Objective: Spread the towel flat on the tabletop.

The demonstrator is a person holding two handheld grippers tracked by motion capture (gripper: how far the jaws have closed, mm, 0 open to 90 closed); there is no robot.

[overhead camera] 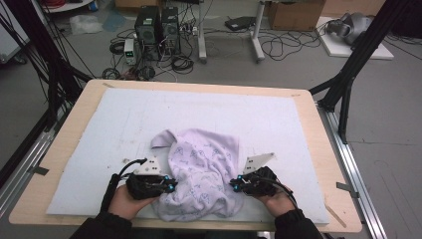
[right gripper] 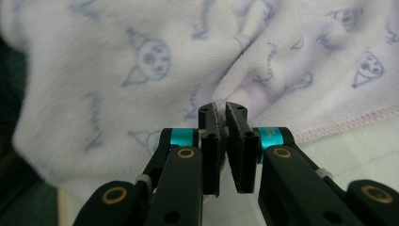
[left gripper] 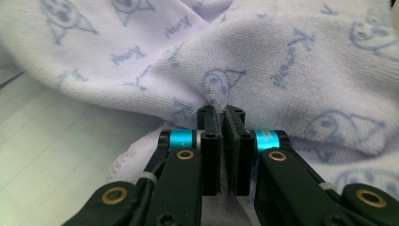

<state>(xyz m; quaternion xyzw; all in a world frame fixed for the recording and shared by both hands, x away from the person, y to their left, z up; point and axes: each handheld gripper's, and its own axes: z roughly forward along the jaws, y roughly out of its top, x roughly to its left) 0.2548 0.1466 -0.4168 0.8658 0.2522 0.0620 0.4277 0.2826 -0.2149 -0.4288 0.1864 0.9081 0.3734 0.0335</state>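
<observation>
A: Count from my station: one crumpled pale lilac terry towel printed with small blue cartoon faces and words (overhead camera: 201,172), one wooden desk (overhead camera: 318,149) under one white foam mat (overhead camera: 149,112), two hand-held grippers.

B: Where does the towel sit?

A: Near edge of the mat, bunched between the two hands, one corner flipped out toward the far left.

B: Gripper states?

A: Left hand-held gripper (left gripper: 220,115): jaws drawn together on a pinched fold of the towel, cloth squeezed between the pads. Right hand-held gripper (right gripper: 221,113): jaws nearly together at the tips, clamped on the towel's cloth close to its pink-stitched hem. In the high view the left gripper (overhead camera: 166,185) bites the towel's left side, the right (overhead camera: 238,185) its right side.

B: Anything I can't trust?

A: Forearms cut off at the bottom edge. The towel's near edge is tucked under its own folds, so I can't trace the full outline. The right gripper view is soft; the print blurs there.

B: Look of the cloth?

A: Looped pile, heavily creased, heaped in overlapping folds.
</observation>
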